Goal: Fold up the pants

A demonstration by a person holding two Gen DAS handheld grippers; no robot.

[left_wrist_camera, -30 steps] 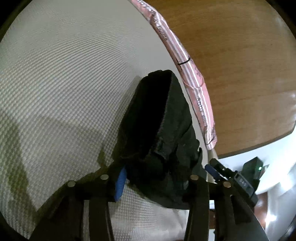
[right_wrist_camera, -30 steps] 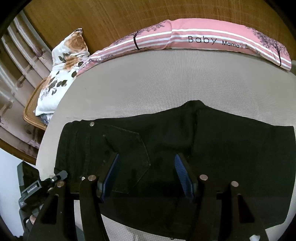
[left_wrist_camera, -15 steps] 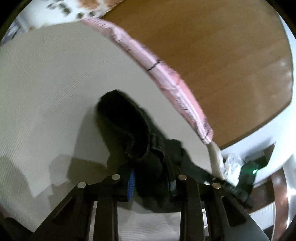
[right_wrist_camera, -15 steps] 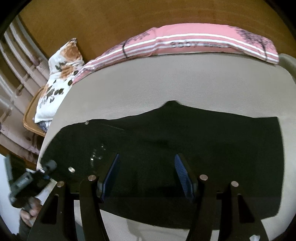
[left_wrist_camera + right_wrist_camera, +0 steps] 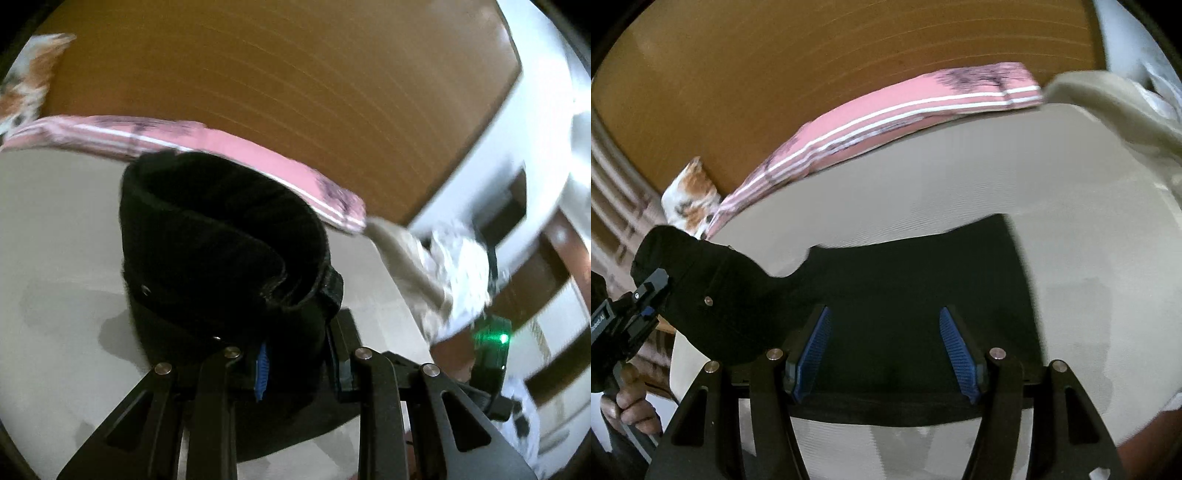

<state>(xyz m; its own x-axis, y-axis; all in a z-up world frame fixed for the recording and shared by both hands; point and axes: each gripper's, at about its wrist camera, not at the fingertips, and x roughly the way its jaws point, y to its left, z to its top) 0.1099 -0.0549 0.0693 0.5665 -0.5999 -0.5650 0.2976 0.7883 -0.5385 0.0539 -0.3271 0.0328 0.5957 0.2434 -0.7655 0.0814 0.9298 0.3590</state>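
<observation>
Your left tongs (image 5: 299,363) pinch the waistband end of the black pants (image 5: 908,291), lifting it off the beige bed (image 5: 960,177) while the rest lies flat. Your right tongs (image 5: 886,350) hover half-open above the flat part, gripping nothing. A pink pillow (image 5: 886,110) lies behind.

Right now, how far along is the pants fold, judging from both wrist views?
Early-middle. Done: the black pants lie spread flat on the beige bed, apparently already doubled leg on leg. In hand: the left gripper is clamped on the waistband end, lifted off the bed; the right gripper looks open around the pants' near edge, though a grip can't be ruled out. Left: laying the waist end over and flattening.
</observation>
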